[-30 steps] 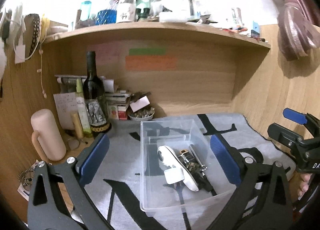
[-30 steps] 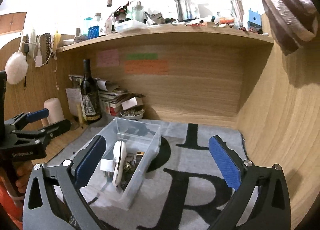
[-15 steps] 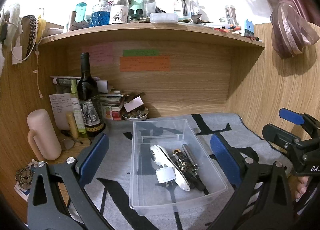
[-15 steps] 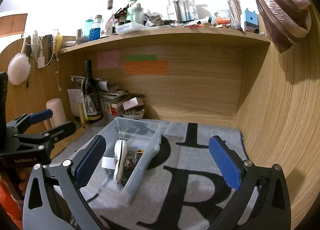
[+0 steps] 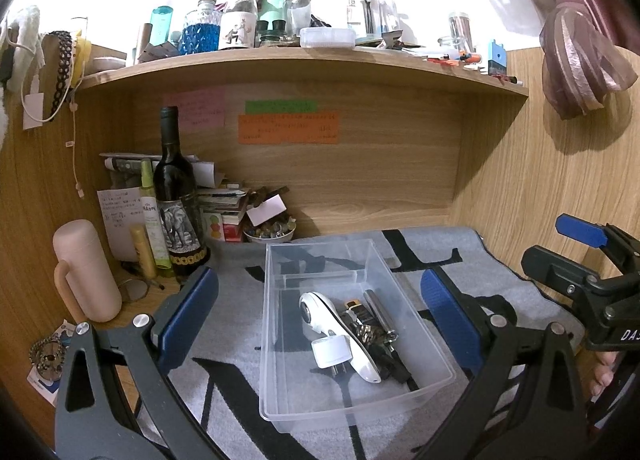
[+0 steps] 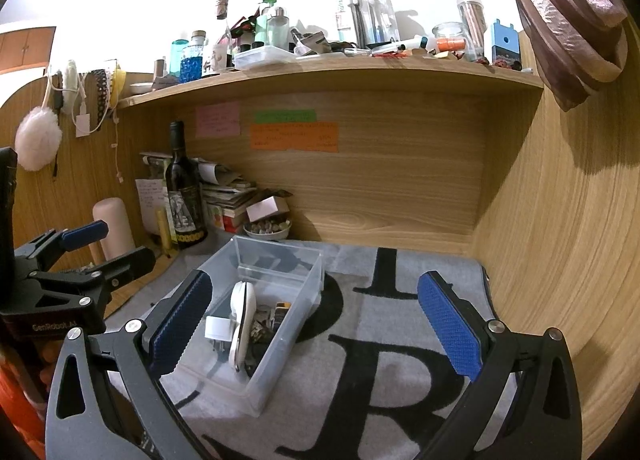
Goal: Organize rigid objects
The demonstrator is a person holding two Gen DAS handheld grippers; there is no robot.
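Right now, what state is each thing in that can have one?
left gripper: jaws open, empty
right gripper: jaws open, empty
clear bin: uncovered, holding objects
white plug: unplugged, lying in the bin
wine bottle: upright
pink tumbler: upright

Both grippers have drawn back from the bin (image 5: 352, 340).

Grey mat (image 5: 496, 292) with black letters, clear bin (image 5: 420, 344), blue-padded black left gripper (image 5: 320, 316), orange note (image 5: 288, 128).
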